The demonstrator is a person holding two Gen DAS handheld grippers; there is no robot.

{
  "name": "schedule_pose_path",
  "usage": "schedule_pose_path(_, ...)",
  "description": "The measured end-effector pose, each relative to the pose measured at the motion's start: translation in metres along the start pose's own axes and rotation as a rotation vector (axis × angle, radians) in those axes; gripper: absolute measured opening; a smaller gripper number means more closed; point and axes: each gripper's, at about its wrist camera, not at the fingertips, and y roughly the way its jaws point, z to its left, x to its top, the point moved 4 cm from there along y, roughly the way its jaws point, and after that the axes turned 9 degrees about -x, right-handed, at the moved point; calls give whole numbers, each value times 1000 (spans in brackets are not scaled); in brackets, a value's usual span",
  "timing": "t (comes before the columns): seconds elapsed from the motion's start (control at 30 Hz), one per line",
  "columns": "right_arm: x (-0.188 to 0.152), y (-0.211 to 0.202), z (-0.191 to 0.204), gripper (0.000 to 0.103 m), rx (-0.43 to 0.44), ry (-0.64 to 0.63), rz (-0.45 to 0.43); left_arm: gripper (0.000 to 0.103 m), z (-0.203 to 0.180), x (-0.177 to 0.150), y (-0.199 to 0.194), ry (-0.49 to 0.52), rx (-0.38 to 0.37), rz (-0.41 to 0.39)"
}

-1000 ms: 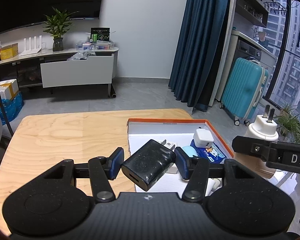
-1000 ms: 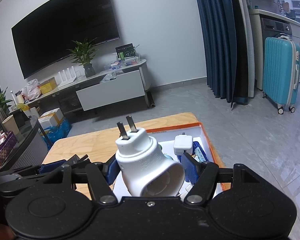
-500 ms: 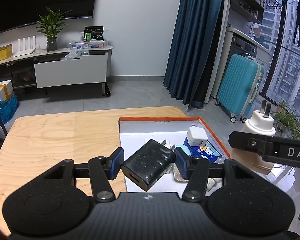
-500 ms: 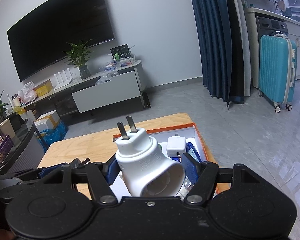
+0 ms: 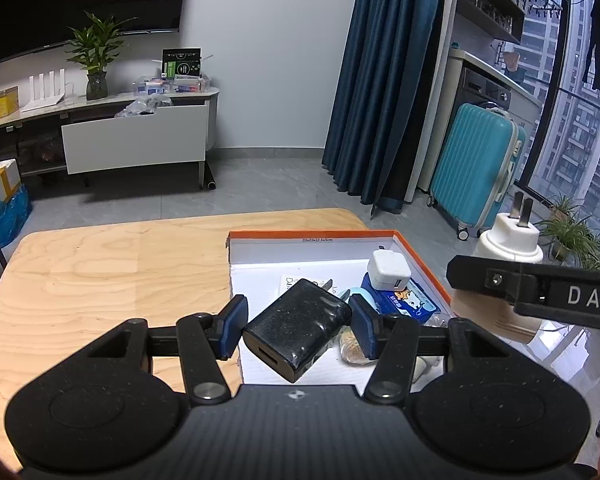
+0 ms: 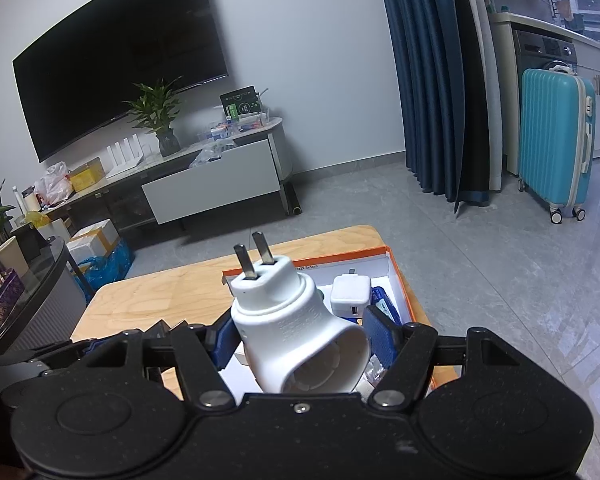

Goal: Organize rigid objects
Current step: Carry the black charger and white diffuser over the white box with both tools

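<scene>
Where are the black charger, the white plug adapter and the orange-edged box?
black charger (image 5: pixel 296 326), left wrist view, top face.
white plug adapter (image 6: pixel 296 324), right wrist view, body.
orange-edged box (image 5: pixel 312 233), left wrist view, far rim.

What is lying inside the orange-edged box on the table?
Inside the orange-edged box: a small white charger resting on a blue packet, plus a printed paper. The gripper and its black charger cover the rest.

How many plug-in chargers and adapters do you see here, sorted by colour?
Black: 1, the charger in the left gripper.
White: 2, the adapter in the right gripper and the cube charger in the box.
Total: 3
</scene>
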Motion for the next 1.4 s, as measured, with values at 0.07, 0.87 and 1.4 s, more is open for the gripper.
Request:
schedule_pose_path(0.07,0,0,0,79,0,0,1,56,0,0,1,0,-1,1)
schedule_pose_path(0.87,-2,14,-2,79,-3,-1,13,56,-4,-1,14,3,-13,22)
schedule_pose_path(1.4,0,27,-5,79,-8,-1,26,56,-6,2,24,11,-23,30)
